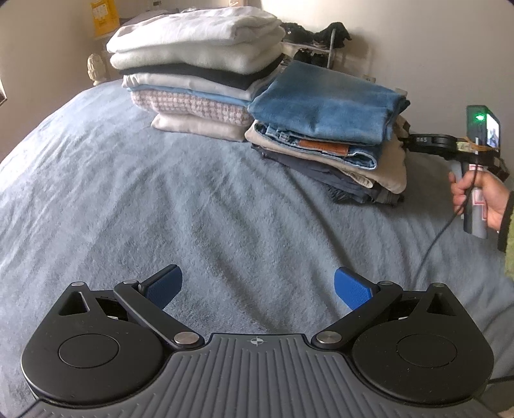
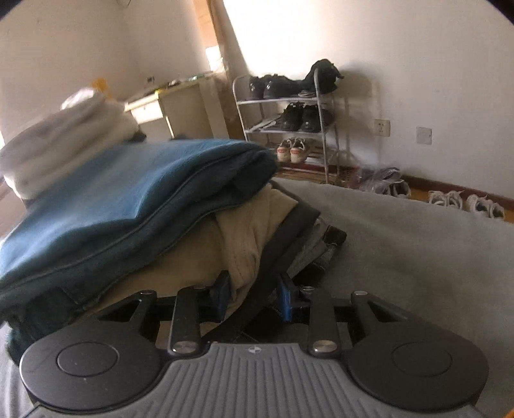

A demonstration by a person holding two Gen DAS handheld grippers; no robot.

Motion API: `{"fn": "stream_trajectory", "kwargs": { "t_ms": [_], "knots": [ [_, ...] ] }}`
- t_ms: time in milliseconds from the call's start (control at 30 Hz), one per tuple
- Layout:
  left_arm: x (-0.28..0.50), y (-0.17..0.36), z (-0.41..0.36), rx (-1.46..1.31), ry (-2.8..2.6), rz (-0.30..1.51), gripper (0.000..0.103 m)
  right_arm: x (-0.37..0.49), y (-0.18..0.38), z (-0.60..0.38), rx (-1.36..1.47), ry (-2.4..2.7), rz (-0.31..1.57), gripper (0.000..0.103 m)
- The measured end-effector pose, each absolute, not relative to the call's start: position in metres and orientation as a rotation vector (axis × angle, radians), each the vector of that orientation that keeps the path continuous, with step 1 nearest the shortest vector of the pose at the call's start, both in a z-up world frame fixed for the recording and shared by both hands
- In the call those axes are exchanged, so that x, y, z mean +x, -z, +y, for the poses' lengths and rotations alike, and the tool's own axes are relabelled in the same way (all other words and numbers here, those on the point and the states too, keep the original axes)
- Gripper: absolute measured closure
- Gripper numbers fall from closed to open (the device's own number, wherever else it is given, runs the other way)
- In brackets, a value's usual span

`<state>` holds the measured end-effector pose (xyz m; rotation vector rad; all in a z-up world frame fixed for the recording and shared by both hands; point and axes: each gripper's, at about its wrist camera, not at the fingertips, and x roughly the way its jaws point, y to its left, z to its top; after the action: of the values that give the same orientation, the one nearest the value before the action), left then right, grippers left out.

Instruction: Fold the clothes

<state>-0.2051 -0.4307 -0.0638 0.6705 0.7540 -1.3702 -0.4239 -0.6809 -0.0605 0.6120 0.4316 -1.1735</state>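
Two piles of folded clothes stand at the far side of a blue-grey bedspread (image 1: 192, 209). The left pile (image 1: 199, 64) holds white, dark and checked tops. The right pile (image 1: 327, 154) holds trousers, with a blue folded garment (image 1: 324, 103) on top. My left gripper (image 1: 257, 289) hovers open over bare bedspread, well short of both piles. A hand (image 1: 482, 196) holds the right gripper's body (image 1: 430, 141) against the trouser pile's right side. In the right wrist view, my right gripper (image 2: 255, 297) has its blue pads (image 2: 225, 295) pressed on the edge of beige trousers (image 2: 244, 231) and a dark layer under the blue garment (image 2: 128, 199).
A cable (image 1: 430, 247) trails from the right gripper across the bedspread. Beyond the bed stand a metal shoe rack (image 2: 289, 119) against the wall, loose shoes (image 2: 462, 199) on the floor and a pale desk (image 2: 180, 109). A yellow bag (image 1: 104, 16) sits behind the left pile.
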Motion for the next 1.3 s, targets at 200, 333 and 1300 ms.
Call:
{"fn": "stream_trajectory", "kwargs": {
  "t_ms": [200,333,1300],
  "knots": [
    [-0.208,0.06,-0.432,0.668,1.386,0.743,0.001,-0.431,0.047,-0.657,0.528,1.196,0.504,0.071],
    [-0.209,0.058,-0.43,0.66,1.381,0.743,0.001,-0.435,0.016,-0.635,0.504,1.207,0.345,0.071],
    [-0.224,0.038,-0.415,0.623,1.369,0.671,0.001,-0.317,-0.048,-0.467,0.441,1.26,0.547,0.001]
  ]
}}
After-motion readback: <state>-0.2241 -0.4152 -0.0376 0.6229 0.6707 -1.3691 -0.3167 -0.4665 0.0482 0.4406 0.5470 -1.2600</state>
